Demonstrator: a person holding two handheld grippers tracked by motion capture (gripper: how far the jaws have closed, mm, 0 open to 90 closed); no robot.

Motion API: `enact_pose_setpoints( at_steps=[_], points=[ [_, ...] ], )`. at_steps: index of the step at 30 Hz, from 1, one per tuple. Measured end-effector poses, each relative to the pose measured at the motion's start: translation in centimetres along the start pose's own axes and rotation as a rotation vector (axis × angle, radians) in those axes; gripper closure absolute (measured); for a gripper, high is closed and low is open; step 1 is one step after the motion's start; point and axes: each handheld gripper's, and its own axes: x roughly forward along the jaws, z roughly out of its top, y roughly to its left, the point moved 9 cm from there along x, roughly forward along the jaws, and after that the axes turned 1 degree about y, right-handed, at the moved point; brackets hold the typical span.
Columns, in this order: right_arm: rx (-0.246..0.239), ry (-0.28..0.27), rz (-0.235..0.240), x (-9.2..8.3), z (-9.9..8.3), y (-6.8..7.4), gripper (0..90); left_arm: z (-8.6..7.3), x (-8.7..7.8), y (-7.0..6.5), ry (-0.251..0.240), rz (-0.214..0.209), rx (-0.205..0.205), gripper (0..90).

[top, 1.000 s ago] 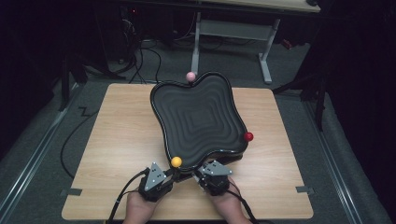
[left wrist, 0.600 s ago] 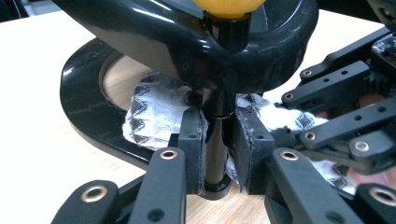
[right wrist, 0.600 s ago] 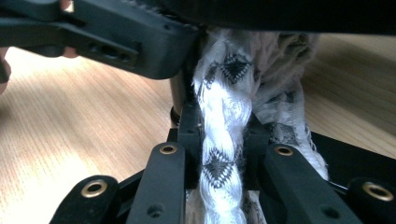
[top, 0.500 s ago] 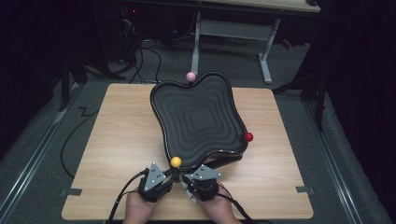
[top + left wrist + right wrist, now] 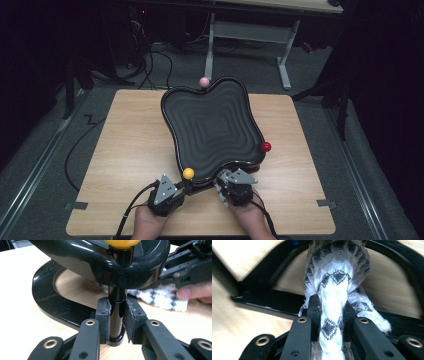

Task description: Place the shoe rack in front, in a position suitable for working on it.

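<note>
Dim room, wooden desk (image 5: 125,150): my left tool (image 5: 117,315) pinches the post (image 5: 115,322) under the black tray (image 5: 212,132), my right tool (image 5: 332,312) pinches a patterned cloth (image 5: 335,282) beneath it. Wiping too hard could twist the tray loose.

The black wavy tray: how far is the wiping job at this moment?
Done: nothing visibly finished. In hand: the left gripper clamps the black post under the yellow ball, steadying the black wavy tray, while the right gripper pinches a white-and-black patterned cloth near the tray's base. Left: apparently most wiping.
</note>
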Motion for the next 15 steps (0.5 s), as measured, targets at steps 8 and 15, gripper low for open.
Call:
enact_pose_setpoints(
  at_steps=[8,15],
  points=[
    [0.046,0.001,-0.123,-0.6,-0.5,-4.7,76.3,0.0,0.0,0.0,0.001,-0.002,0.000,74.5],
    [0.074,0.000,-0.220,-1.4,-1.0,-8.2,76.3,0.0,0.0,0.0,0.001,-0.002,0.000,74.5]
  ],
)
